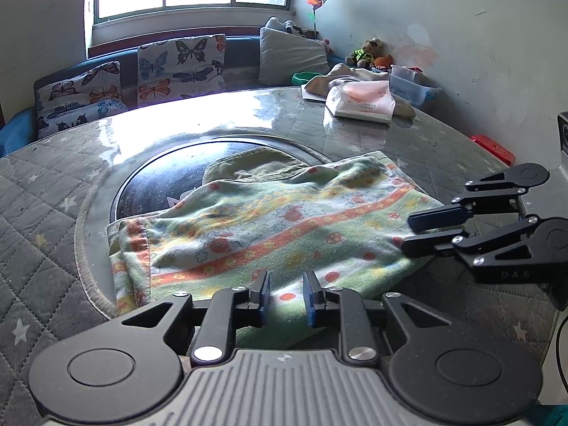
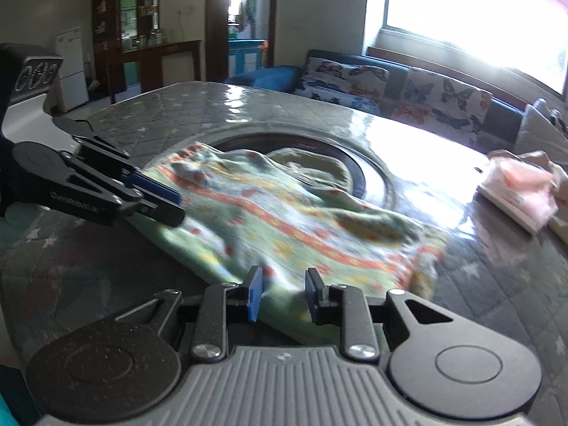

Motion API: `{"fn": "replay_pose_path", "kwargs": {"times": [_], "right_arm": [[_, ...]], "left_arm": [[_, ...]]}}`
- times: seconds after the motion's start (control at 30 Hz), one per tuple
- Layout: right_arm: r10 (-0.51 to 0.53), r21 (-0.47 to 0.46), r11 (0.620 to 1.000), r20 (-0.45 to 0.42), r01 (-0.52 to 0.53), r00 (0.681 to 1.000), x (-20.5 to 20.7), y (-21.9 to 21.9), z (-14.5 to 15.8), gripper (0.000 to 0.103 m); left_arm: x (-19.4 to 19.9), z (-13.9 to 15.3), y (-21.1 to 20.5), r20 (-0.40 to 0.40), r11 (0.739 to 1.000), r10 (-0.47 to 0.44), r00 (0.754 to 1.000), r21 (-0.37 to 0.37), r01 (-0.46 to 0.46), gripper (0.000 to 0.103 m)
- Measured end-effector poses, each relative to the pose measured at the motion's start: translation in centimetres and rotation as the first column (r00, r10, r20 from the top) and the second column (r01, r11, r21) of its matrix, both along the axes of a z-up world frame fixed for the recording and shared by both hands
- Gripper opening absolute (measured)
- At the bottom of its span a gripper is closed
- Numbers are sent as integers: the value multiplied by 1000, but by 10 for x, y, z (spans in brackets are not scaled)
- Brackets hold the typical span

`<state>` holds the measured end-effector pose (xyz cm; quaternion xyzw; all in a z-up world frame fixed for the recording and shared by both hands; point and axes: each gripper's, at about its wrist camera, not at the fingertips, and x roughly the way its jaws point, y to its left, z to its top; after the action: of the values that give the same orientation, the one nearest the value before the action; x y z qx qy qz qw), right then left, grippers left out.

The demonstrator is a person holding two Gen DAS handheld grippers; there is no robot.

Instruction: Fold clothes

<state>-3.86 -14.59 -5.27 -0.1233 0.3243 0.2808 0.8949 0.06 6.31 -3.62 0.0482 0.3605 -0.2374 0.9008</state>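
- Cloth [image 1: 269, 227], green with orange bands and red dots, lies rumpled on the worktop [image 1: 53, 191], its far part draped over the dark round plate [image 1: 167, 174] set in the worktop's middle; one end looks already doubled over, so the fold seems partly made.
- Left claw [image 1: 285, 293] hangs over the cloth's near edge with its blue pads spread and nothing between them.
- Right claw [image 2: 284, 293] sits at the corner of the cloth nearest it, likewise spread; cloth shows through the gap, but the pads are not pinching it.
- Step in hand, as a judgement: reaching in for a fresh grip along one edge of the cloth.
- Next move calls for both claws to drop onto the hem, pinch one layer each, then lift and carry it across evenly.
- A tissue pack [image 1: 360, 101] lies well beyond the cloth.
- Hard to make out: the right view is blurred, so the hem and layer count there cannot be read; whether this is a garment or a towel is unclear; the humped part over the plate hides what lies beneath.
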Motion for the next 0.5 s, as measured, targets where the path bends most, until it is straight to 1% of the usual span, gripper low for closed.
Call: {"fn": "replay_pose_path", "kwargs": {"times": [0.27,0.37,0.5], "right_arm": [[-64,-20,998,5,64,998,-6,-32,-6,24],[-79,-27,996,11,80,997,-7,-37,-4,24],[-92,-18,996,12,92,996,-5,-39,3,25]], "left_arm": [[-1,1,4,0,1000,4,1000,-4,-4,24],[-2,2,6,1,1000,8,1000,-5,-8,26],[-2,4,11,3,1000,20,1000,-5,-20,26]]}}
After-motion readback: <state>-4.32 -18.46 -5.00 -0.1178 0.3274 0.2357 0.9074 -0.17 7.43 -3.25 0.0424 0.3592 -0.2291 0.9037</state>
